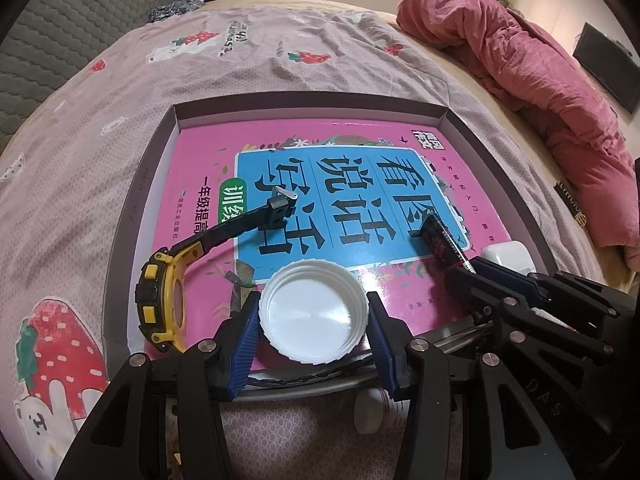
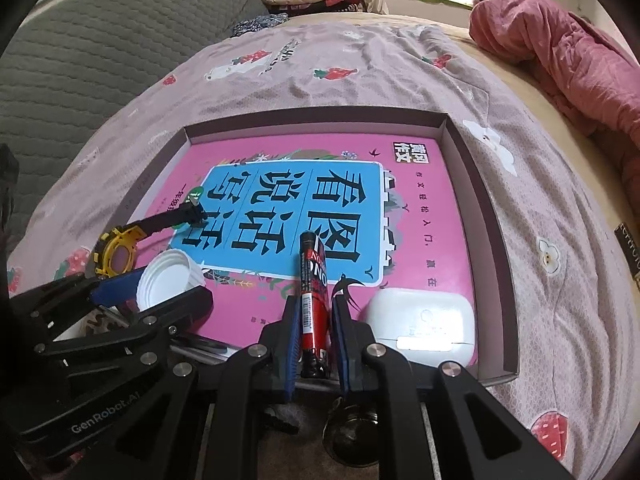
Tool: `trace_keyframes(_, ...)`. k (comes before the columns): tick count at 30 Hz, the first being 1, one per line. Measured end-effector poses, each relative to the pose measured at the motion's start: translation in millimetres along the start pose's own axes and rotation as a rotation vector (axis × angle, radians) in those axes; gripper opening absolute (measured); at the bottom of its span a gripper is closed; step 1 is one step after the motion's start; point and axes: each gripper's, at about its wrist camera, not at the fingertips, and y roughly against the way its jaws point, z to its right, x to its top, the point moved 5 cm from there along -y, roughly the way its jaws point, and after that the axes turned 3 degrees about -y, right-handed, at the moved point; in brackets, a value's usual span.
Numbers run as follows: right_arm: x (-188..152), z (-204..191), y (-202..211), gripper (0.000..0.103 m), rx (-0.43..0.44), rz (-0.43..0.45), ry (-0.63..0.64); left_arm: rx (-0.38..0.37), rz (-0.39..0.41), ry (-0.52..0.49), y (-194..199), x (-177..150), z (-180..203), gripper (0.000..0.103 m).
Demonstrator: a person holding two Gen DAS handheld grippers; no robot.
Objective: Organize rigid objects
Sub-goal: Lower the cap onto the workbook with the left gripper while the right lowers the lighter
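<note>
On bed [image 1: 320, 68], shallow box [image 1: 492, 148], pink quilt [image 1: 540, 80]

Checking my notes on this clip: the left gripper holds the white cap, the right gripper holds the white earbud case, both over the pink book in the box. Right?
Not quite. The right gripper holds the red and black tube, as the right wrist view shows; the white earbud case lies untouched beside it. The left gripper does hold the white cap, over the pink book in the box.

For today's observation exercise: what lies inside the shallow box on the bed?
Inside the box: a pink book, a watch, a white case. The box floor under the book is hidden.
</note>
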Motion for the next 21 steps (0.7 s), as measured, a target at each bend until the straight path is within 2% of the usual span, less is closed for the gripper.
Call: trace_keyframes(21, -5.3, 13.1, 17.3, 0.017, 0.039, 0.023, -0.059, 0.018, -0.002, -0.016, -2.9, 1.9, 4.9, 0.051)
